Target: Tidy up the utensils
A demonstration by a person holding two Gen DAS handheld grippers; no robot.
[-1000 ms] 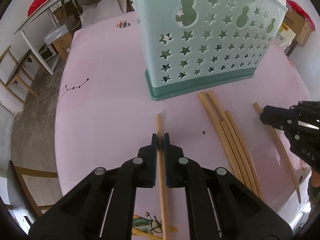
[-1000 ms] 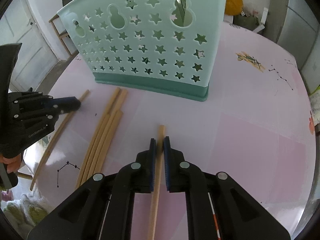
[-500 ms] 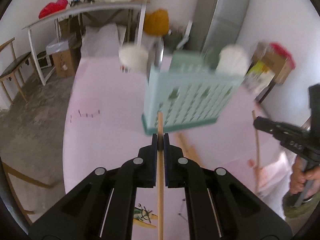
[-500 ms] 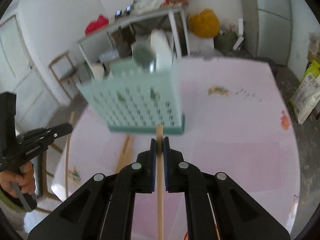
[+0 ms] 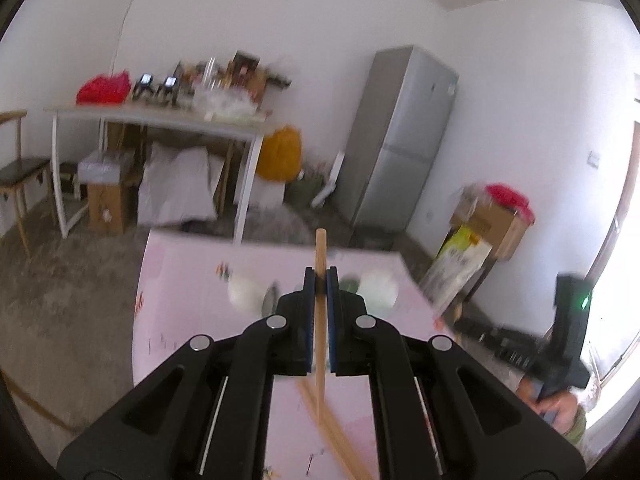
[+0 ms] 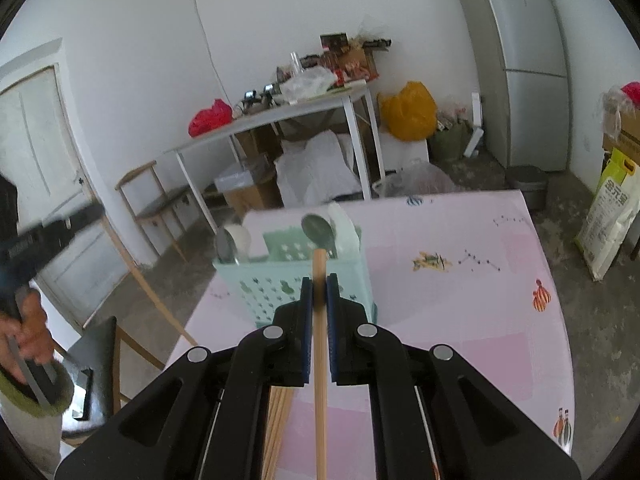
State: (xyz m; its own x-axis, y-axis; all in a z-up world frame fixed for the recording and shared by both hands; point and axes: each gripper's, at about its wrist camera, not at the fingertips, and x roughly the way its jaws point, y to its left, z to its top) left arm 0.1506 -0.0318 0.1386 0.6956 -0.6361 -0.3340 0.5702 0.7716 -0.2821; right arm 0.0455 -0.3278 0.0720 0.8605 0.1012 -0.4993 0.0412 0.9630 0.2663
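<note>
Wooden chopsticks (image 5: 320,256) (image 6: 319,276) clamped (one per hand-held gripper)

Two grippers, left (image 5: 320,280) and right (image 6: 319,284), are each clamping one chopstick (image 5: 320,258) (image 6: 319,268); one basket (image 6: 296,280) is standing ahead, holding four spoons (image 6: 318,232).

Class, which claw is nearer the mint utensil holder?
Left, probably. The left claw sits close by the holder, hiding all but its spoon heads; the right claw is set back, the holder's whole front showing beyond its chopstick tip.
</note>
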